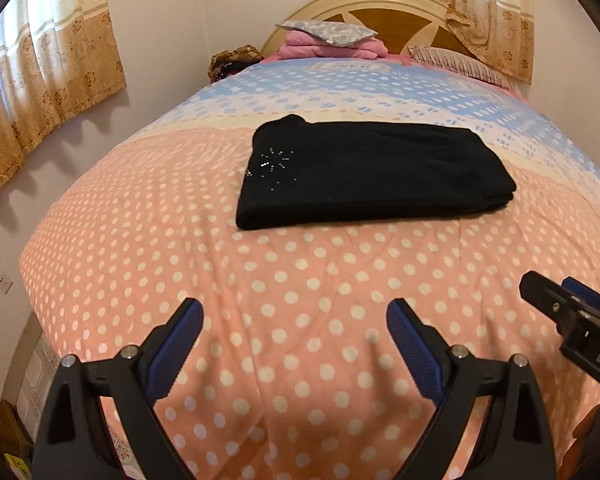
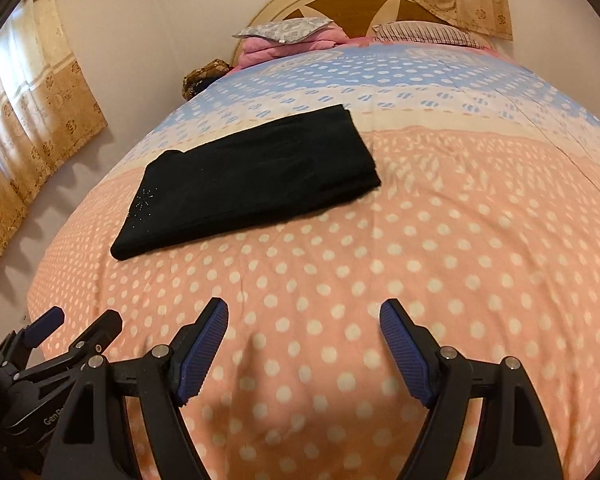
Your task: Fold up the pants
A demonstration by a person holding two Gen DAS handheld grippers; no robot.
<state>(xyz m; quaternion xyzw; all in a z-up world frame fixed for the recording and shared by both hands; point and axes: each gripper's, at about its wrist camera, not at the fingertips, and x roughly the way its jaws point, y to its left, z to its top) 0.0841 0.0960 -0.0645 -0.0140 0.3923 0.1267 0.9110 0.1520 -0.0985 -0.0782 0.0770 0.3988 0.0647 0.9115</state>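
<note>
Left gripper fingers spread wide, nothing between, clear of bedspread. Right gripper likewise spread, empty. Pants folded into black rectangle mid-bed, well apart from both. Finger bases cut off by frame edge. Pillows at headboard partly hidden.

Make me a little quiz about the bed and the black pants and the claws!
1. True or false: the black pants lie folded flat on the dotted bedspread.
2. What is the left claw holding? A) the pants B) a pillow C) nothing
3. Fill in: the sparkly star pattern is near the pants' ____ end in the left claw's view.

Key: 1 true. 2 C; the right claw is empty as well. 3 left.
</note>
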